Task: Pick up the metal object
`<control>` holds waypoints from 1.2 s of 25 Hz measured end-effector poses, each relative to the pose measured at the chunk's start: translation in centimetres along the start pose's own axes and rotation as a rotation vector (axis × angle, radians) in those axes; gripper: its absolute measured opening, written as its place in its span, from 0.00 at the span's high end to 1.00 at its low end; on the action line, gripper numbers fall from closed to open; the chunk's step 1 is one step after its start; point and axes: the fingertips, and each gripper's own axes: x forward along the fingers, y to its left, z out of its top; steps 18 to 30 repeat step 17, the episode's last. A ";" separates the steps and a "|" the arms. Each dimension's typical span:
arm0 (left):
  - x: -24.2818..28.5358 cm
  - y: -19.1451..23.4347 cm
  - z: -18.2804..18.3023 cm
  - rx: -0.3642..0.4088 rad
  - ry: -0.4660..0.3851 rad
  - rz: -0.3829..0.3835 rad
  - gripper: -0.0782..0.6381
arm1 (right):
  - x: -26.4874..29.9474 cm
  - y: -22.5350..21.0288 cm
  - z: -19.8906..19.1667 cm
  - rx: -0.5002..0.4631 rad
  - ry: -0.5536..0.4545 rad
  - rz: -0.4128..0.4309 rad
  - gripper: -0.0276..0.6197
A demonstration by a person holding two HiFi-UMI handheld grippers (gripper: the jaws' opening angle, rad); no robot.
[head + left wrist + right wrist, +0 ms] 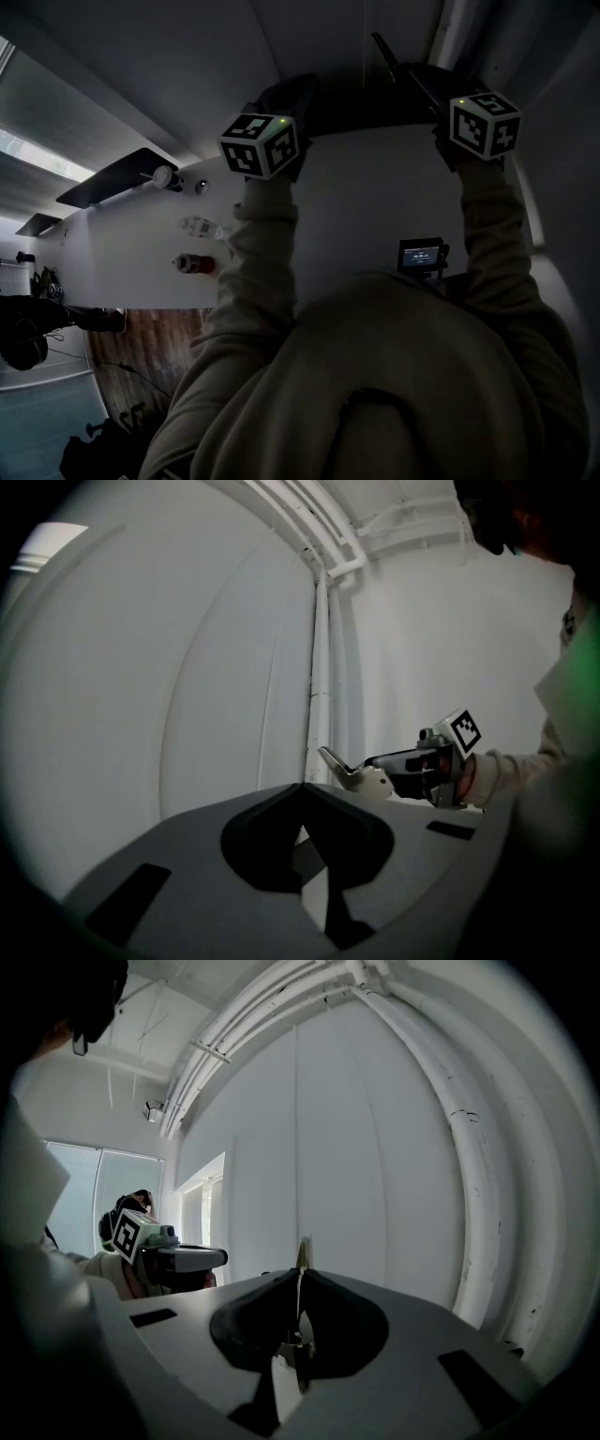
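Note:
The metal object point(303, 1252) is a thin plate that I see edge-on between the tips of my right gripper point(302, 1277), which is shut on it. From the left gripper view it shows as a pale bent metal piece point(359, 777) sticking out of the right gripper point(377, 772) in front of the white wall. My left gripper point(302, 787) has its jaws together at the tip with nothing between them. In the head view both grippers are held up side by side, the left marker cube point(261, 142) and the right marker cube point(485, 124) above my sleeves.
A white wall with pipes point(469, 1147) stands right ahead of both grippers. Below, a white table point(141, 253) carries a clear bottle point(202, 227), a reddish item point(192, 264) and a small screen device point(421, 254). A dark tray point(117, 176) lies at its far side.

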 end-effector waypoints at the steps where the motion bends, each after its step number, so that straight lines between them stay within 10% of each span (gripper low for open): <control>1: 0.0 0.0 -0.2 0.000 0.004 0.001 0.89 | 0.0 0.0 -0.2 0.002 0.002 0.001 0.90; 30: -0.9 0.6 -0.8 0.006 0.011 0.004 0.89 | 0.6 0.7 -1.0 -0.019 0.044 0.023 0.90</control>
